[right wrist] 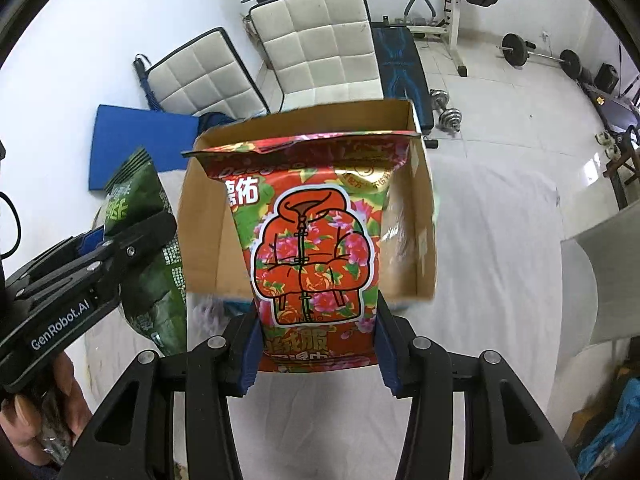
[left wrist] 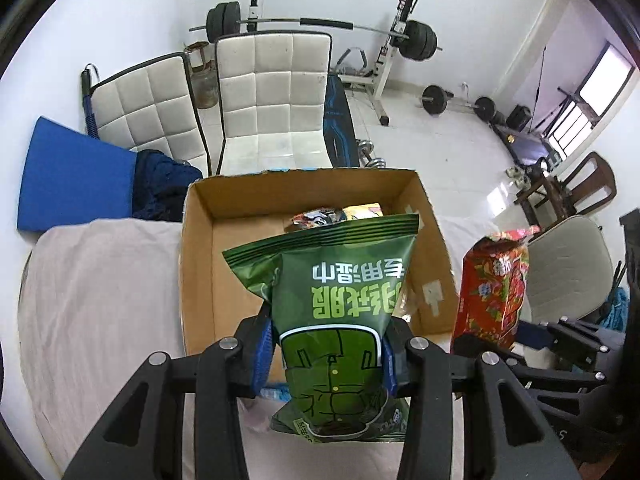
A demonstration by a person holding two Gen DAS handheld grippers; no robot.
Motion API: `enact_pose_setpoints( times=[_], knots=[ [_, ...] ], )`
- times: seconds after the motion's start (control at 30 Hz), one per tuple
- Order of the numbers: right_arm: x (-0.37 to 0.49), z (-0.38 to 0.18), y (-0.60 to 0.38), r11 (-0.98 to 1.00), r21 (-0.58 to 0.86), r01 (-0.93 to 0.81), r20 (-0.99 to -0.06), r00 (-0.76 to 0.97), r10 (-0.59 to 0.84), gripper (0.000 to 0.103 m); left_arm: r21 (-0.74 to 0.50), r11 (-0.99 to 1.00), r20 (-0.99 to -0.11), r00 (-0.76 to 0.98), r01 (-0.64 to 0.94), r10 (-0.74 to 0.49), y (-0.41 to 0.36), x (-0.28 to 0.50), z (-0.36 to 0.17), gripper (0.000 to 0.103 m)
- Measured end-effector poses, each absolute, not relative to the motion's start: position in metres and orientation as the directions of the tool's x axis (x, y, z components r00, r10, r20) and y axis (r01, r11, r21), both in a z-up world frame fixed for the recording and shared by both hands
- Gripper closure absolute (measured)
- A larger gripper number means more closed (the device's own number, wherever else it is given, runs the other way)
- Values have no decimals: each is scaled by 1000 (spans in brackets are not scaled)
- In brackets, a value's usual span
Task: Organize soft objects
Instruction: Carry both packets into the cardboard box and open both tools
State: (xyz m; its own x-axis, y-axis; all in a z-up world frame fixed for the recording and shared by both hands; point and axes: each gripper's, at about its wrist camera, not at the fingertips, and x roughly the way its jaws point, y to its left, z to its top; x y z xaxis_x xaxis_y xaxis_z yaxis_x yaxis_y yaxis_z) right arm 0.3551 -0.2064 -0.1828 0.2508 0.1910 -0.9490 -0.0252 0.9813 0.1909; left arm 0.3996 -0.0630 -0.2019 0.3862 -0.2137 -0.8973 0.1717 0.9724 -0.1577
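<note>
The left gripper (left wrist: 326,354) clamps a green packet (left wrist: 336,312) above the near edge of the cardboard box (left wrist: 198,264); the right gripper (right wrist: 316,354) clamps a red packet (right wrist: 316,236) just before that box

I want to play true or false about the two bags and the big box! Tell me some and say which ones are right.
1. The left tongs hold a green bag. True.
2. The right tongs hold a blue bag. False: they hold a red flowery bag with a jacket drawn on it.
3. The cardboard box is open on top. True.
4. The box has nothing in it. False: a few small packets lie at its far end.
5. Both bags are already lying in the box. False: each is gripped in tongs, held up in front of the box.
</note>
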Motion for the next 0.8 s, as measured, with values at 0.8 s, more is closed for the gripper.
enact_pose_setpoints(
  times=[0.8],
  knots=[
    [459,-362,-200,999,42,-9,-999,-13,42,53,-153,988,-983,93,28,-155,-28,535,-347,64]
  ],
)
